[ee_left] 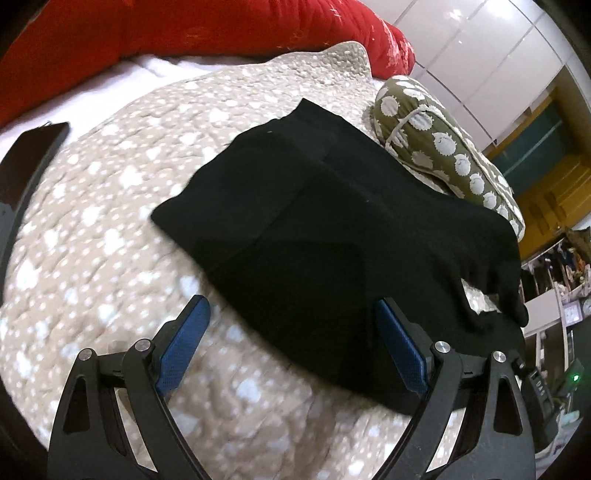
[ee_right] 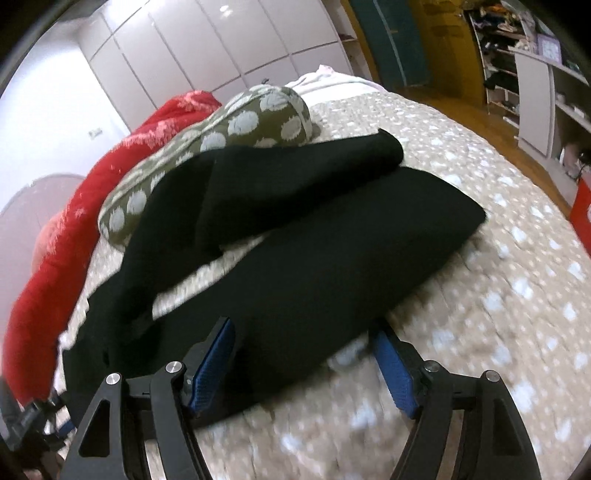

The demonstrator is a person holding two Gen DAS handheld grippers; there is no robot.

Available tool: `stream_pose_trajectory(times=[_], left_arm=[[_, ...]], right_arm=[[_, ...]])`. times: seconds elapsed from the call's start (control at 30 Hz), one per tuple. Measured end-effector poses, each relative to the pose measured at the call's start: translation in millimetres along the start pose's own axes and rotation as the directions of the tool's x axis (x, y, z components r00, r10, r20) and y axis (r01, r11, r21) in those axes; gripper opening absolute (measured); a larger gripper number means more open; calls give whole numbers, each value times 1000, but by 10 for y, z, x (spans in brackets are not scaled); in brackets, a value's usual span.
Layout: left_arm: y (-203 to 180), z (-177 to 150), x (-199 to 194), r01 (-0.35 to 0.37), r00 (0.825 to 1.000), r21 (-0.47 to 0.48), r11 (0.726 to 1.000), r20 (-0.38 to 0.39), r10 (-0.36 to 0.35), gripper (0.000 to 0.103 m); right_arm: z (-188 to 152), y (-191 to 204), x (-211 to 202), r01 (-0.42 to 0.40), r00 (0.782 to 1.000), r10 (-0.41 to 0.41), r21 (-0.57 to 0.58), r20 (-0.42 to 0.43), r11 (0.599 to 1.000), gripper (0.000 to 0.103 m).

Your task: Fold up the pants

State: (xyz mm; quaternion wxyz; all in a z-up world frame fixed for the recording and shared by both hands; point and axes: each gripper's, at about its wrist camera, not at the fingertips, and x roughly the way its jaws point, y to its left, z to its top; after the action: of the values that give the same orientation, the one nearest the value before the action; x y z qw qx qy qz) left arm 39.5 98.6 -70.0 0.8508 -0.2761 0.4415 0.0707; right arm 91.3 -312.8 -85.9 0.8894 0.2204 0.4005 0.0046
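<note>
Black pants point(ee_left: 332, 229) lie on a beige dotted bedspread point(ee_left: 103, 229), stretched from the near right to the far middle. My left gripper point(ee_left: 291, 317) is open just above their near edge, blue pads point(ee_left: 183, 354) wide apart, nothing held. In the right wrist view the pants point(ee_right: 314, 258) show two legs, the far one bunched and resting against a pillow, a strip of bedspread between them. My right gripper point(ee_right: 303, 336) is open over the near leg's edge, with cloth between its fingers but not clamped.
An olive pillow with pale spots point(ee_left: 443, 147) point(ee_right: 229, 129) touches the pants' far side. A red blanket point(ee_left: 184, 33) point(ee_right: 55, 240) runs along the bed's far edge. A dark object point(ee_left: 33, 155) lies at the left. White wardrobes point(ee_right: 184, 55) and cluttered shelves point(ee_right: 517, 55) stand beyond the bed.
</note>
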Motion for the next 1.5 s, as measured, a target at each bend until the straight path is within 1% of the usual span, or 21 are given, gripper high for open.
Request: stream_pose_trajectory(times=[0.03, 0.07, 0.1, 0.13, 0.17, 0.2, 0.27, 0.37, 0.57, 0.67, 0.8, 0.83, 0.9, 0.97, 1.07, 1.13, 1.23, 1.3, 1.37, 1.43, 1.5], left_arm=[[-26, 16, 27, 4, 1000, 9, 1000, 0, -4, 91], [-40, 35, 49, 9, 1000, 12, 1000, -2, -9, 91], [-43, 52, 67, 19, 1000, 7, 1000, -4, -19, 89], [-41, 75, 79, 38, 999, 0, 999, -3, -38, 80], [-48, 93, 88, 48, 999, 2, 999, -7, -48, 56], [-66, 113, 97, 40, 999, 13, 999, -15, -39, 34], [-93, 139, 106, 24, 999, 35, 999, -26, -23, 14], [-102, 177, 59, 36, 999, 42, 998, -39, -34, 11], [64, 146, -416, 121, 992, 69, 990, -35, -118, 10], [155, 38, -487, 97, 994, 102, 990, -50, -92, 10], [303, -91, -246, 52, 993, 69, 996, -110, -44, 10], [310, -118, -238, 51, 994, 73, 996, -103, -43, 10], [290, -133, -261, 45, 995, 86, 995, -91, -37, 10], [259, -125, -275, 36, 996, 94, 995, -87, -28, 10], [257, -122, -243, 24, 996, 94, 995, -88, -15, 10], [256, -126, -238, 20, 996, 93, 995, -85, -12, 10], [245, -122, -262, 19, 997, 111, 994, -78, -11, 10], [243, -130, -220, 8, 997, 116, 993, -78, 1, 11], [222, -162, -200, -13, 998, 129, 992, -65, 21, 14], [181, -192, -241, -41, 998, 166, 985, -41, 49, 16], [157, -196, -286, -67, 996, 199, 978, -39, 76, 24]], right_arm=[[35, -20, 36, -16, 1000, 16, 14, 17, 1000, 68], [58, -35, 57, -28, 999, 27, 26, 30, 999, 52], [89, -61, 88, -42, 998, 41, 46, 37, 998, 42], [115, -103, 126, -61, 998, 59, 78, 31, 995, 30], [129, -143, 140, -75, 997, 72, 110, 33, 991, 18], [124, -196, 112, -89, 995, 83, 145, 50, 985, 13], [94, -267, 0, -104, 993, 90, 189, 80, 976, 10], [36, -240, -272, -98, 990, 80, 166, 113, 981, 6], [-176, -148, -999, -111, 986, 100, 79, 130, 991, 5], [-385, -156, -1178, -79, 993, 75, 41, 94, 996, 6], [-677, -487, -926, -23, 997, 31, 127, -66, 992, 16], [-732, -606, -892, -38, 995, 53, 173, -82, 984, 16], [-769, -783, -967, -89, 994, 101, 246, -36, 965, 21], [-741, -854, -1007, -77, 996, 85, 271, -17, 959, 23], [-658, -975, -1041, -31, 999, 22, 291, 36, 956, 21], [-587, -970, -1086, 35, 997, -52, 265, 55, 964, 9], [-492, -748, -1225, 180, 976, -191, 103, 108, 978, 9], [-513, -712, -1151, 271, 960, -271, 17, 67, 963, 9], [-562, -836, -960, 291, 957, -291, 16, -18, 957, 9], [-571, -885, -1040, 275, 961, -276, 50, 5, 960, 12], [-528, -893, -1118, 286, 958, -287, 82, 3, 955, 16]])
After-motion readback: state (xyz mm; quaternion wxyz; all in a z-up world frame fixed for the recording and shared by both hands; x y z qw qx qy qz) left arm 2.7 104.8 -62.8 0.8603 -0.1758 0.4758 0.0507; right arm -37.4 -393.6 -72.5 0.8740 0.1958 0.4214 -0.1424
